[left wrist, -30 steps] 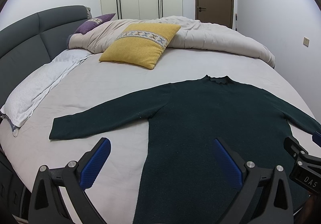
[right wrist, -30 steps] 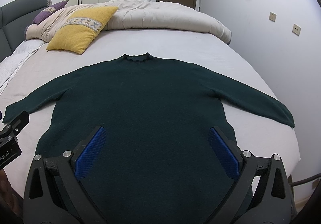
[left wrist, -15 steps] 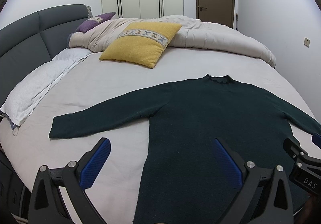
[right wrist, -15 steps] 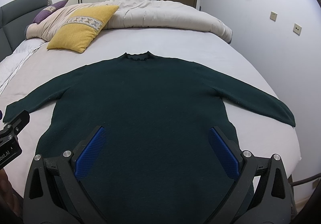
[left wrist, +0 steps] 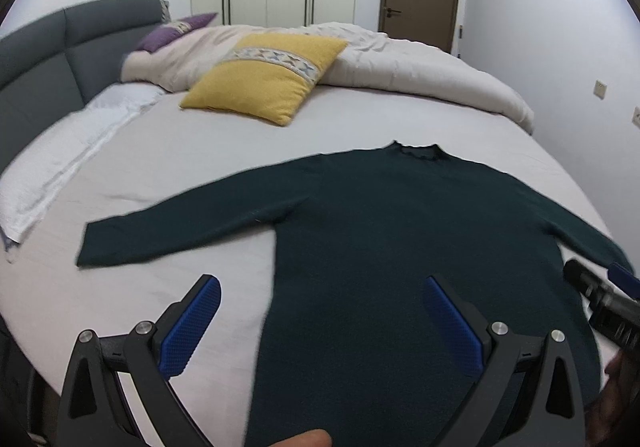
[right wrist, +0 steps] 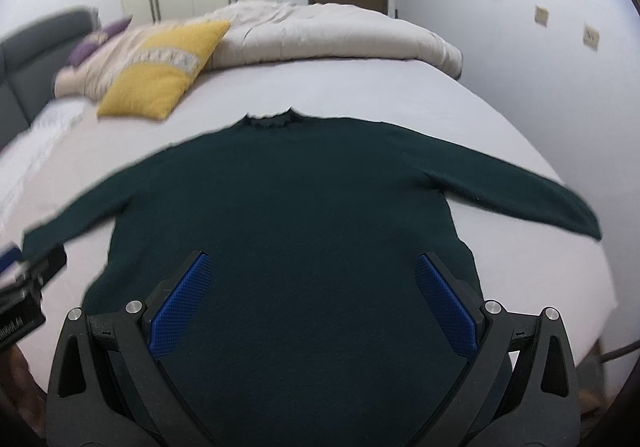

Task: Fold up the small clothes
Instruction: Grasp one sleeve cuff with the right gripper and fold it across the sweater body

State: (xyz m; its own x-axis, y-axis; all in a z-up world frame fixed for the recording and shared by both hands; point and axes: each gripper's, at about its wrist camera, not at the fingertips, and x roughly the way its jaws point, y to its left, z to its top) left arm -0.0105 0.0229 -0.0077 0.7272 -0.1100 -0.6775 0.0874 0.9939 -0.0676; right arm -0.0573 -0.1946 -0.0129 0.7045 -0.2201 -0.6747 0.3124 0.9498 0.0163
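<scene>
A dark green long-sleeved sweater [left wrist: 400, 231] lies flat on the pale bed sheet [left wrist: 200, 175], collar away from me and both sleeves spread out. My left gripper [left wrist: 320, 307] hovers open above the sweater's left side edge, one blue pad over bare sheet and one over the body. In the right wrist view the same sweater [right wrist: 288, 207] fills the middle, and my right gripper [right wrist: 314, 287] hangs open over its lower body with nothing between the pads. The right gripper's tip [left wrist: 608, 299] shows at the left view's right edge.
A yellow cushion [left wrist: 268, 79] and a purple pillow [left wrist: 176, 31] lie at the far side against a bunched beige duvet [left wrist: 420, 67]. A grey headboard [left wrist: 48, 59] runs along the left. The bed's right edge [right wrist: 592, 307] drops off near the wall.
Both grippers have moved forward and slightly down toward the sweater; both views are now blurred by motion. The sweater has not moved and both grippers stay open.
</scene>
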